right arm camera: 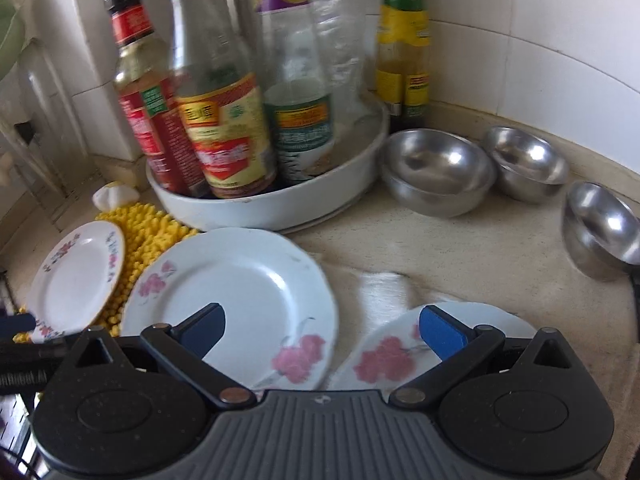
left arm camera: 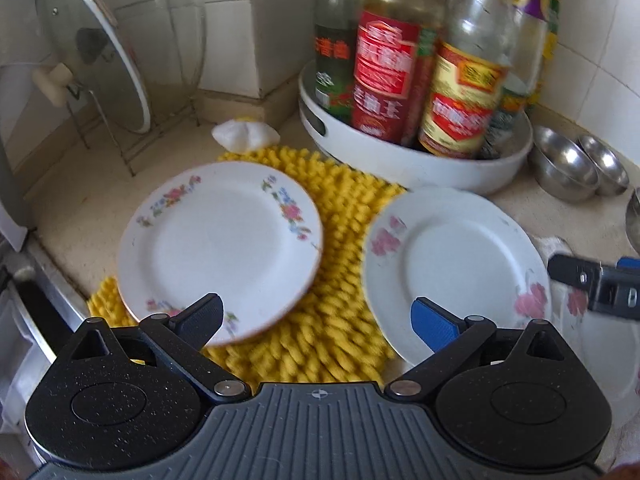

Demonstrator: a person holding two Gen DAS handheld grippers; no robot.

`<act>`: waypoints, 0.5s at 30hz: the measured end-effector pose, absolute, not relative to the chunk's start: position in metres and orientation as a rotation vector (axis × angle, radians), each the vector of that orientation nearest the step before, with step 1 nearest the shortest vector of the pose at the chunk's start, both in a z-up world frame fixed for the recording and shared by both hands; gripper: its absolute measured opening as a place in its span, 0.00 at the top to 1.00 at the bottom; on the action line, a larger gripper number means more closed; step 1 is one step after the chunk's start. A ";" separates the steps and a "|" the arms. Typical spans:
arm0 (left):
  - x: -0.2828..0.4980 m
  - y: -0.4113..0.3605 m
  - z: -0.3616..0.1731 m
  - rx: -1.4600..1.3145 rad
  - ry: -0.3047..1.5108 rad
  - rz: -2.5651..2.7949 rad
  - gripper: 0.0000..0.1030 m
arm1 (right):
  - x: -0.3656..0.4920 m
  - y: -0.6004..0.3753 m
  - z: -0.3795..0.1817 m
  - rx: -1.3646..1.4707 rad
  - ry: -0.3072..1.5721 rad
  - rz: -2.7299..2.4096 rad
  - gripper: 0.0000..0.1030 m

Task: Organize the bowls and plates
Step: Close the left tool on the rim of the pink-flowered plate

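Three white floral plates lie on the counter. The left plate (left arm camera: 220,248) (right arm camera: 76,276) rests on a yellow mat (left arm camera: 336,280). The middle plate (left arm camera: 456,272) (right arm camera: 236,304) lies right of it, half on the mat. The third plate (right arm camera: 404,348) lies nearest the right gripper, partly hidden. Steel bowls stand at the back right: two nested (right arm camera: 436,172), one (right arm camera: 524,164) beside them, one (right arm camera: 604,228) further right. My left gripper (left arm camera: 320,322) is open above the mat between two plates. My right gripper (right arm camera: 322,332) is open above the middle and third plates.
A white round tray (left arm camera: 400,160) (right arm camera: 260,208) full of sauce bottles stands behind the plates. A glass lid on a wire rack (left arm camera: 104,52) stands at the back left. A white cloth (right arm camera: 384,292) lies on the counter. Tiled walls close the corner.
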State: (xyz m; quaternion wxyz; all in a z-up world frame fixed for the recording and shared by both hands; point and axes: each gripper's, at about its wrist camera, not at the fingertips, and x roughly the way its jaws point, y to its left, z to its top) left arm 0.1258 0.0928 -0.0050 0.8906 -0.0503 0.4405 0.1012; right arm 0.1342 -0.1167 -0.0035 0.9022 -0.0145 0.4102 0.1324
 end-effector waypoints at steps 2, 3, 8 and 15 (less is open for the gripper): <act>0.130 0.105 -0.004 -0.115 0.914 0.221 0.01 | 0.136 -0.108 -0.005 -0.039 0.854 0.296 0.00; 0.131 0.111 -0.003 -0.124 0.916 0.224 0.02 | 0.138 -0.105 -0.005 -0.044 0.853 0.302 0.00; 0.132 0.110 -0.009 -0.189 0.944 0.126 0.05 | 0.156 -0.108 -0.010 -0.057 0.859 0.292 0.00; 0.146 0.085 -0.024 -0.186 0.995 0.030 0.11 | 0.188 -0.125 -0.021 -0.058 0.914 0.296 0.00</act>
